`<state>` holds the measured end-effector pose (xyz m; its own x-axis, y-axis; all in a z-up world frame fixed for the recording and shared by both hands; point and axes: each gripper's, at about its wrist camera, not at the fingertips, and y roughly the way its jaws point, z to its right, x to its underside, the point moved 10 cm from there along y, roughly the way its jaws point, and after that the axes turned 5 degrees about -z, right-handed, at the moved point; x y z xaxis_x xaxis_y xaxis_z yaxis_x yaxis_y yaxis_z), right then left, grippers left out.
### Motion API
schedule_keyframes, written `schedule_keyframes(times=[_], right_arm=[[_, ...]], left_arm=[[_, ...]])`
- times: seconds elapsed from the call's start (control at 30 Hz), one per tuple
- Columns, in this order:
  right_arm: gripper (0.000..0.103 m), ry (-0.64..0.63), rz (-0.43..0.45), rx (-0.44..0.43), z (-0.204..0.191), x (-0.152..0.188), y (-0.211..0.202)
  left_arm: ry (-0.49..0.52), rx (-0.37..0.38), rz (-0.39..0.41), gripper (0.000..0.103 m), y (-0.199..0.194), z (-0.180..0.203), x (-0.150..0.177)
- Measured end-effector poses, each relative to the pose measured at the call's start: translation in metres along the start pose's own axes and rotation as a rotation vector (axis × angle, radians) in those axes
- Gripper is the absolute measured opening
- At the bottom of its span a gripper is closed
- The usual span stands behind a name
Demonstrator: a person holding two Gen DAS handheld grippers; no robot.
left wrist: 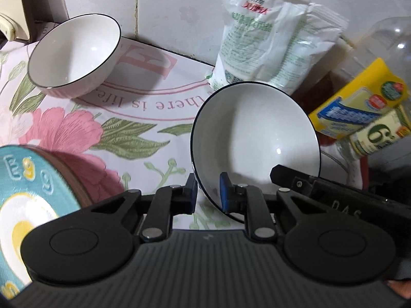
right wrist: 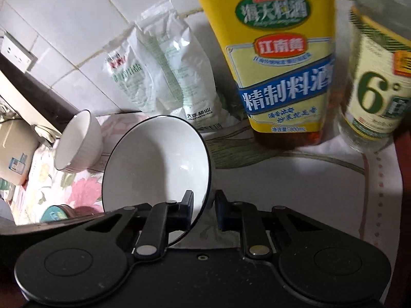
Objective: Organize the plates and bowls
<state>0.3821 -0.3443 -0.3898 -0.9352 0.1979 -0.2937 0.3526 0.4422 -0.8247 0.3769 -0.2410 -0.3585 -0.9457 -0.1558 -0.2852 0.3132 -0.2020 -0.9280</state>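
Both the left hand-held gripper (left wrist: 208, 192) and the right hand-held gripper (right wrist: 204, 211) clamp the rim of one tilted white bowl (left wrist: 254, 138) above the floral table (left wrist: 143, 118).

White tiled wall (left wrist: 179, 5), floral tablecloth (left wrist: 77, 128)

White black-rimmed bowls (left wrist: 254, 133), pink-and-green floral cloth (left wrist: 123, 131), yellow-labelled bottle (right wrist: 280, 59), teal lid (left wrist: 28, 192)
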Motion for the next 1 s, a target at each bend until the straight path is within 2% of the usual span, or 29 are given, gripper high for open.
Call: schedule_keyframes(times=[0.33, 0.6, 0.77, 1.0], right_arm=[[0.020, 0.016, 0.018, -0.008, -0.023, 0.029, -0.084], [0.020, 0.045, 0.034, -0.009, -0.045, 0.074, -0.147], [0.020, 0.083, 0.083, 0.008, -0.053, 0.108, -0.177], [0.020, 0.078, 0.093, 0.047, -0.066, 0.148, -0.197]], left_arm=[[0.088, -0.007, 0.024, 0.016, -0.082, 0.009, 0.037], [0.159, -0.016, 0.041, 0.016, -0.149, 0.020, 0.080], [0.196, -0.004, 0.055, 0.016, -0.176, 0.025, 0.109], [0.222, -0.008, 0.059, 0.017, -0.198, 0.021, 0.142]])
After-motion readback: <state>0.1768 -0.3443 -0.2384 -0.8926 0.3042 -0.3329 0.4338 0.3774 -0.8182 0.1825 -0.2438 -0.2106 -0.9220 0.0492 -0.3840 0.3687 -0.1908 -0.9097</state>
